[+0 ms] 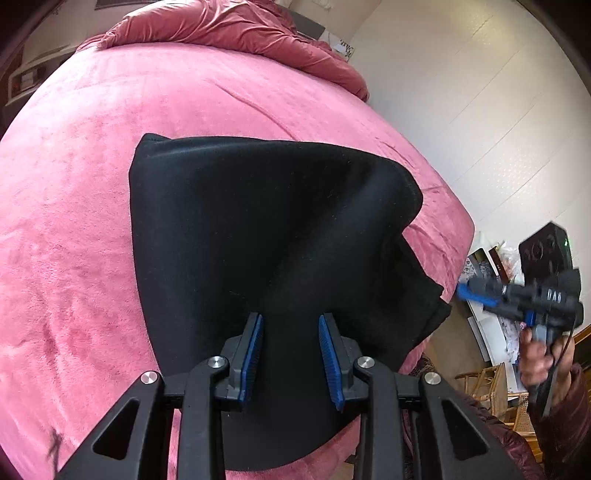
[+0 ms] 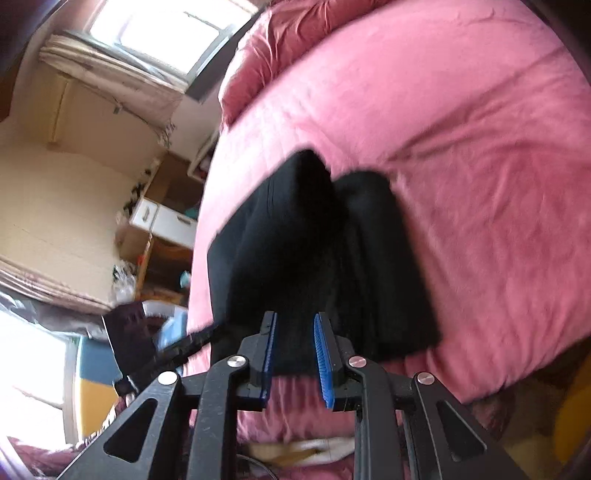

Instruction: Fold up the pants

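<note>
The pants (image 1: pixel 258 229), matte black and soft, lie folded in a rounded slab on the bed (image 1: pixel 74 221), near its lower right corner. The bed's cover is plush pink fleece with faint creases; a rumpled, darker pink duvet (image 1: pixel 229 29) is heaped at the far end. The left gripper (image 1: pixel 291 354) hovers over the pants' near edge, its ribbed blue fingers (image 1: pixel 253 350) apart and empty. The right gripper (image 2: pixel 294 354), also spread and empty, hangs off the bed's right edge. Bare fleece stretches left and beyond.
</note>
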Available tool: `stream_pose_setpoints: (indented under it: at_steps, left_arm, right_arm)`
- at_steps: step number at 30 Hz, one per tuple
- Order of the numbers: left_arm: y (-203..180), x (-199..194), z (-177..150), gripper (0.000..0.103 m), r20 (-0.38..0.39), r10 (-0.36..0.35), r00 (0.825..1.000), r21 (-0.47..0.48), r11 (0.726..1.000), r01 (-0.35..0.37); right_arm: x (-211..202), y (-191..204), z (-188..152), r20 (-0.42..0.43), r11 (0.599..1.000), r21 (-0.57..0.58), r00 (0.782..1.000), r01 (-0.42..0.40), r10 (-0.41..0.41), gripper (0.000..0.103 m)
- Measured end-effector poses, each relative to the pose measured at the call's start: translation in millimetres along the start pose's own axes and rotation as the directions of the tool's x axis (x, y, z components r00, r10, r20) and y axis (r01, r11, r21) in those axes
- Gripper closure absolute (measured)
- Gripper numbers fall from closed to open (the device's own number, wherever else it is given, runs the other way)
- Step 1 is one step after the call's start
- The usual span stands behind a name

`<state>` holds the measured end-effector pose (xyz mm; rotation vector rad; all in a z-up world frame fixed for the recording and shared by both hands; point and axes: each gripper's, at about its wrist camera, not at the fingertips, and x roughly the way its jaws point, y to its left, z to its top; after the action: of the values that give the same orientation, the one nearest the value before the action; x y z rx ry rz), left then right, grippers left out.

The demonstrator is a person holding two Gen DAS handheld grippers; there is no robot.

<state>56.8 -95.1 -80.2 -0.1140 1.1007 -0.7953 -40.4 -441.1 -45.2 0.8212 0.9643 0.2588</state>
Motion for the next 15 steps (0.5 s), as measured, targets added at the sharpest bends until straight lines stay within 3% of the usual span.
stream_pose_setpoints:
  at_steps: [3,6,8,9,10,15]
  left_arm:
    - [-2,-2,-2,0.072,0.01,0.0,1.0,0.009,1.0,0.0]
    - [0,-7,-1,0.072,0.016,0.009,1.0,0.022,1.0,-0.009]
    - [0,-10,-4,0.072,0.021,0.005,1.0,0.021,1.0,-0.005]
    - [1,-12,-4,0.072,0.025,0.007,1.0,0.018,1.0,-0.007]
    - [1,-13,-5,0.072,0.027,0.008,1.0,0.014,1.0,-0.009]
    - [1,-25,-9,0.072,0.041,0.002,0.999,0.025,1.0,-0.003]
  right_arm:
    - [16,-6,-11,-0.034,0.999,0.047,0.999,0.013,-0.012,0.056]
    - [33,-16,-12,-0.027,0.994,0.106,0.999,0.033,-0.03,0.056]
    - [41,-15,-8,0.002,0.991,0.114,0.998,0.07,-0.071,0.06]
    - [43,-15,-6,0.012,0.989,0.119,0.996,0.083,-0.085,0.073]
    - [45,-13,-4,0.018,0.989,0.109,0.994,0.104,-0.107,0.097]
    - [31,7,-12,0.024,0.989,-0.013,0.989,0.148,-0.148,0.096]
